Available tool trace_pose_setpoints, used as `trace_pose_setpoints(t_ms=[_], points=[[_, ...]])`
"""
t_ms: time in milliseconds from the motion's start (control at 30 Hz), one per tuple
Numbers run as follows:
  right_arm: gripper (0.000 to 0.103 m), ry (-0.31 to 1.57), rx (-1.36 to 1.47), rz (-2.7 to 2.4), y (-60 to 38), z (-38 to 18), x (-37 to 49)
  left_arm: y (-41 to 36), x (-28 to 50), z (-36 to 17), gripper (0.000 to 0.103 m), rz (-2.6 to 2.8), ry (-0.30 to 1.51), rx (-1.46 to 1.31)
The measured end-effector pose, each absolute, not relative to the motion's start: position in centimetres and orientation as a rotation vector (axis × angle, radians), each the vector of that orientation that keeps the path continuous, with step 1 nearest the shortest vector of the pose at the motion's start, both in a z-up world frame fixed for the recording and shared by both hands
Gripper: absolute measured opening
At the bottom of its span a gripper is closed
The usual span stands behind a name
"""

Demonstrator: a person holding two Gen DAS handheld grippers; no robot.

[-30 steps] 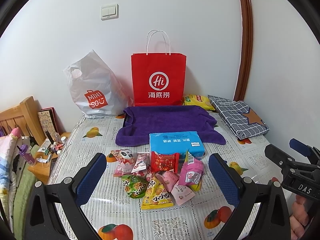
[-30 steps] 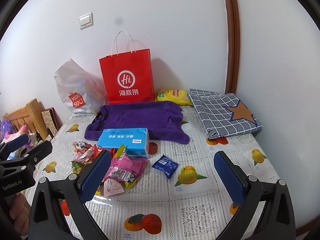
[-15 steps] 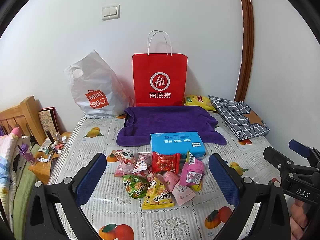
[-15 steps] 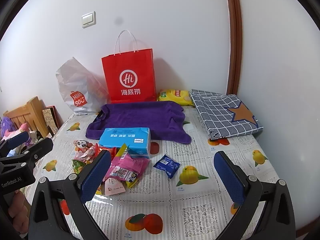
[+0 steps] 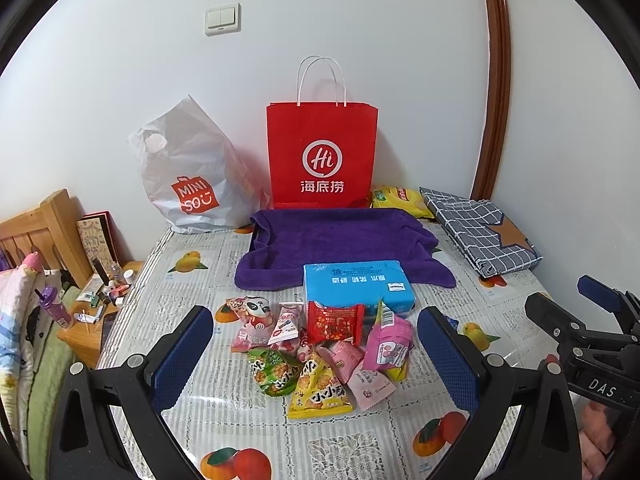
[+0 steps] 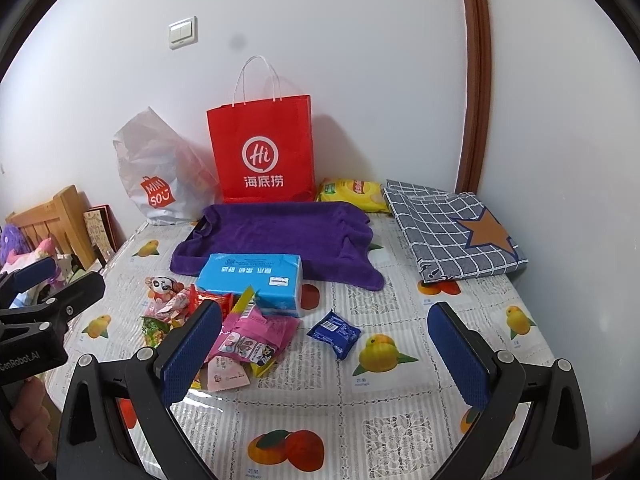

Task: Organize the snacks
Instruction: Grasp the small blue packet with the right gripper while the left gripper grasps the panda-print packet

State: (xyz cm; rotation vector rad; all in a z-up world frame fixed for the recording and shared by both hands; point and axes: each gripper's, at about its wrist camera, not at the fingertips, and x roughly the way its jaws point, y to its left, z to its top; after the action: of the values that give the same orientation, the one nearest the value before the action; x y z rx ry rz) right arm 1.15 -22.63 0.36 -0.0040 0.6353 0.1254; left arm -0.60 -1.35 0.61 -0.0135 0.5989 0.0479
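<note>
Snack pile (image 5: 320, 344) sits mid-table just in front of the blue tissue pack (image 5: 357, 285) — one blue packet (image 6: 334, 334) lies apart to its right. Versus a second ago nothing in the pile has shifted; views only creep slightly, so sorting hasn't begun. Left gripper (image 5: 316, 354) is spread wide and empty, framing the pile; right gripper (image 6: 324, 354) likewise wide, empty, over the blue packet. Behind: purple towel (image 5: 340, 242), red paper bag (image 5: 322, 156) — probably the destination, unclear. Packets overlap, so clean single picks look awkward.
</note>
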Motion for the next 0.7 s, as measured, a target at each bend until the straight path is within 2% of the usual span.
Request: trace_pose_setpoints(t_ms=[333, 667, 700], points=[[0.103, 0.66, 0.002, 0.1, -23.4, -1.9, 3.4, -0.4, 1.2, -1.1, 0.103, 0.076, 0.644, 0.009], [0.103, 0.73, -0.066, 0.13, -23.6, -8.1, 7.7, 2.8, 4.7, -5.6, 0.103, 0.083, 0.762, -0.003], [0.1, 0.746, -0.079, 0.123, -23.5, -8.9, 8.1, 3.1, 4.9, -6.2, 0.103, 0.088, 0.765, -0.008]])
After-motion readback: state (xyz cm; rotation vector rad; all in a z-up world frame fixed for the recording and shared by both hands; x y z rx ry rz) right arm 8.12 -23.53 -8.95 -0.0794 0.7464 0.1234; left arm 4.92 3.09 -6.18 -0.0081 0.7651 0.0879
